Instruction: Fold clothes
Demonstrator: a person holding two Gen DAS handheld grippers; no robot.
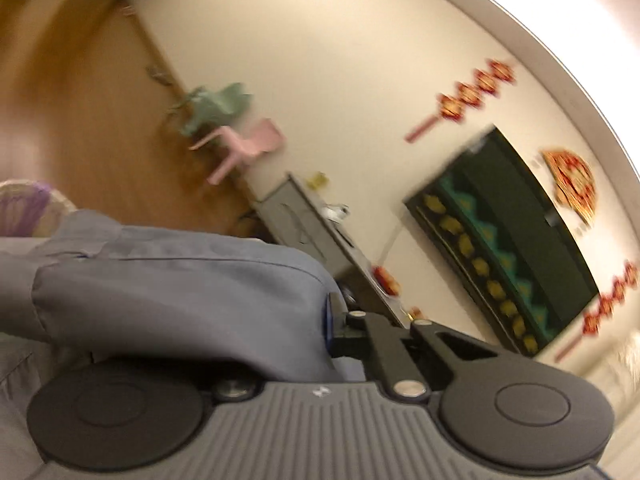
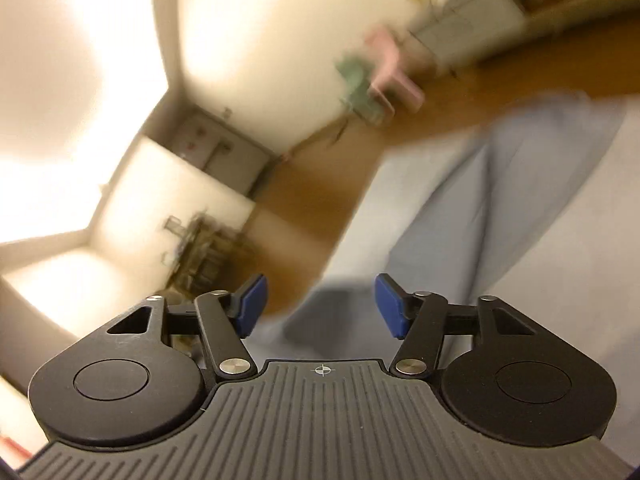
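Left tongs (image 1: 329,326): my jaws are closed on a fold of the blue-grey garment (image 1: 180,292); cloth drapes over the left finger and hides it.
Right tongs (image 2: 320,306): my jaws stand wide apart, blue pads (image 2: 251,306) bare, nothing between them.
Garment: seen from the right tongs it lies spread on the pale surface (image 2: 580,240) ahead, blurred.
Background: pink chair (image 1: 250,144) and green chair (image 1: 212,110) stand by the wall on a wooden floor (image 1: 80,120).

pink chair (image 1: 248,144) | green chair (image 1: 214,110) | dark wall panel (image 1: 504,240) | wooden floor (image 1: 80,120)
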